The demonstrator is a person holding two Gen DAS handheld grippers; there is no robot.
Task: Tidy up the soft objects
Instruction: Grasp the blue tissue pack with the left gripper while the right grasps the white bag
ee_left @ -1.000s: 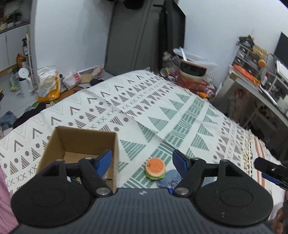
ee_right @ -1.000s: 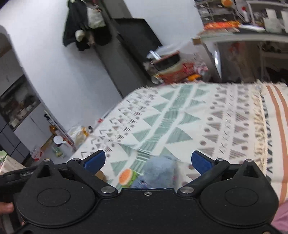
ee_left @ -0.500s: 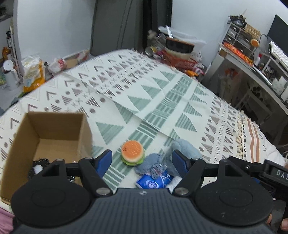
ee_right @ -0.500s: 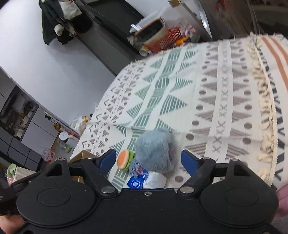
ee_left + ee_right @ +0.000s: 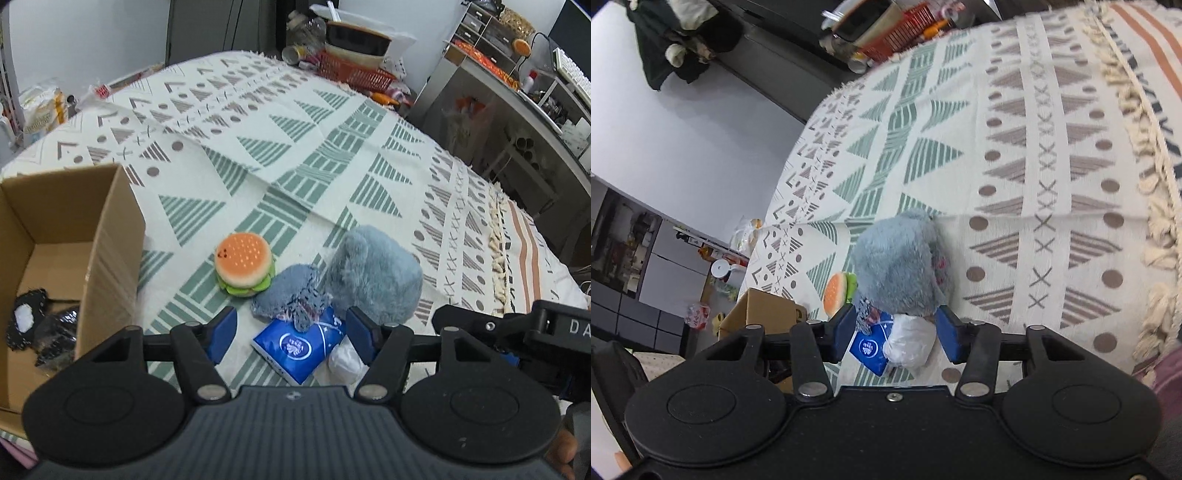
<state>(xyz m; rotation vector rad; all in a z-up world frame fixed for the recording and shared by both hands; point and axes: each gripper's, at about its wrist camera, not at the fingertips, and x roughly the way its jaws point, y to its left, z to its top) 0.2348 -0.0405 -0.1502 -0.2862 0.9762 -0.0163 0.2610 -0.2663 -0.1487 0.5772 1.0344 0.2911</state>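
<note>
Blue-padded left hand-held gripper (image 5: pixel 291 334) and right hand-held gripper (image 5: pixel 897 332) hover spread above the grey plush (image 5: pixel 897 266).

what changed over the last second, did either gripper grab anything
Both grippers came down and forward toward the pile. The right gripper narrowed its open jaws, which now flank the white wad; nothing gripped. The left gripper stayed open over the blue tissue pack. The burger toy, grey plush and cardboard box did not move.
</note>
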